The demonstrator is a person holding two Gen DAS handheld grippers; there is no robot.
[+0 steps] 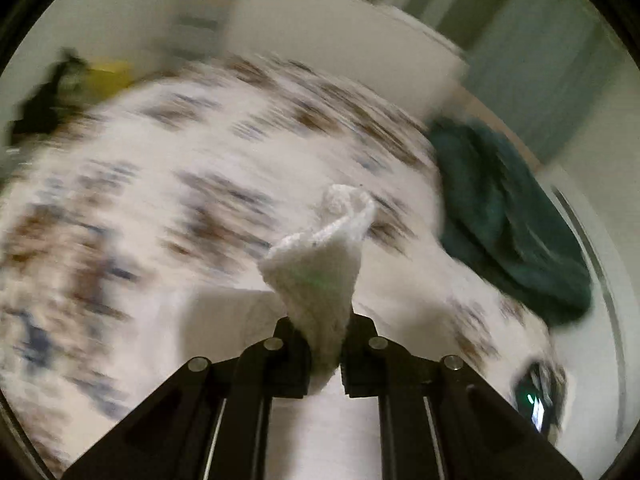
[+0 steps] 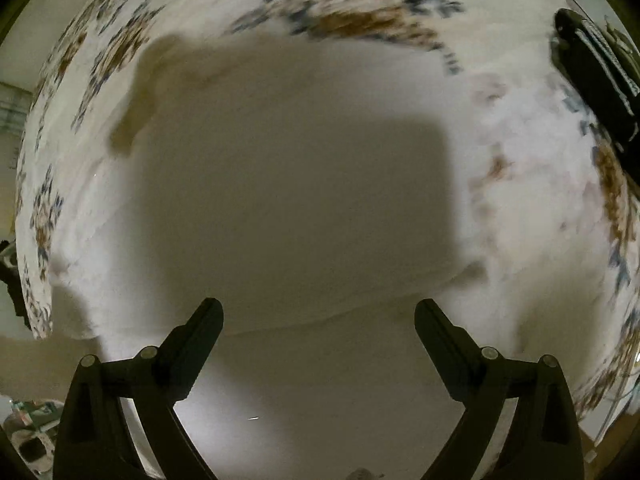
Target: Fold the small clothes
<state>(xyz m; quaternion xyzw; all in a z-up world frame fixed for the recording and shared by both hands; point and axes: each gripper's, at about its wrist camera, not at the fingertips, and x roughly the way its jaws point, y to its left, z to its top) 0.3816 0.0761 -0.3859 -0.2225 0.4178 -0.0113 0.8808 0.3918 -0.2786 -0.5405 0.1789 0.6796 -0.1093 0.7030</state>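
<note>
Floral bedspread behind gripper-pinched white cloth

Dim, warm indoor light. Left wrist view: heavy motion blur smears the white floral-patterned bedsheet. Right wrist view: 1 broad rectangular shadow across that sheet's centre; fisheye bending at edges.

Motion blur smears the patterned sheet and the dark green cloth.
</note>
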